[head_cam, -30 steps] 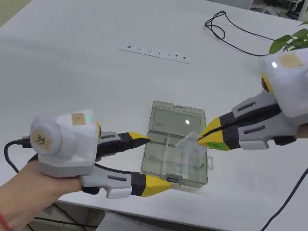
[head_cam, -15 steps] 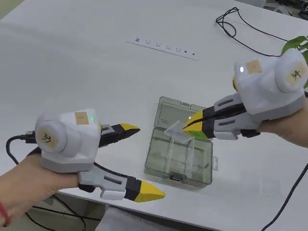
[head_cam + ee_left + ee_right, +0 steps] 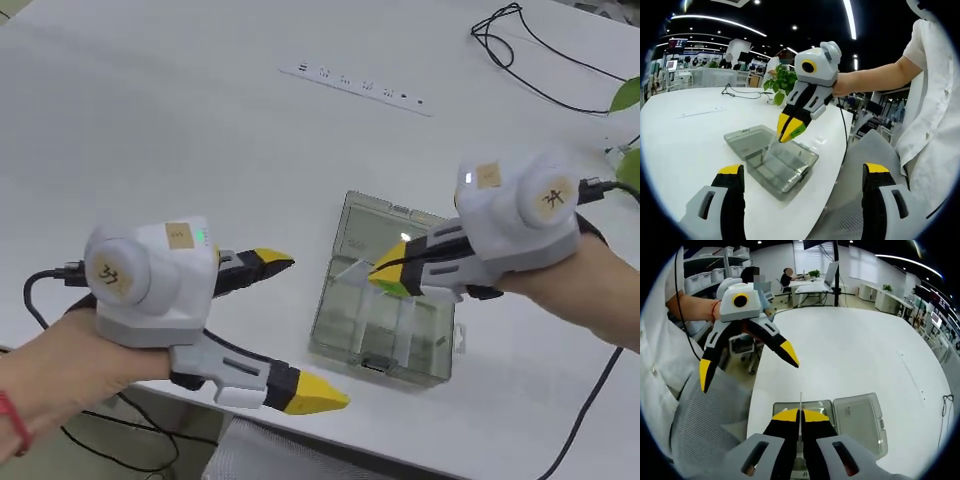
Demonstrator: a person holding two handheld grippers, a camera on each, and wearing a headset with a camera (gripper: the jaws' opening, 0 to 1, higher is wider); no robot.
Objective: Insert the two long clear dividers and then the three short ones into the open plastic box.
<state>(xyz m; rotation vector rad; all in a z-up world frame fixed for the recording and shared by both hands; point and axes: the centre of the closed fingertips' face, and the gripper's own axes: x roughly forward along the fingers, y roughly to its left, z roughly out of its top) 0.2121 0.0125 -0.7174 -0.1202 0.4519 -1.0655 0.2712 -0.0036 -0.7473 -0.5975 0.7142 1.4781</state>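
Clear plastic divider (image 3: 350,270), a thin see-through strip, was pinched at one end between the yellow-tipped jaws of the right gripper (image 3: 385,276), which were pressed fully together on it. The strip was held in the air over the open translucent grey plastic box (image 3: 340,322), above the part of the base nearest the hinge. In the left gripper view its free end slanted down towards the inside of the base. Whether that end touched the box could not be told. In the right gripper view the divider appeared edge-on, as a fine line rising from the closed tips.

The box sat on the white table (image 3: 150,120), close to the near edge. Its flat hinged lid (image 3: 385,228) lay folded back on the far side. Other clear partitions (image 3: 400,312) stood upright inside the base, but their number was hard to make out.

The left gripper (image 3: 305,330) hovered to the left of the box, apart from it. Its jaws were spread wide and held nothing.

Farther back on the table lay a long white power strip (image 3: 360,88). A looped black cable (image 3: 530,50) lay towards the far right corner, near some green plant leaves (image 3: 628,95).
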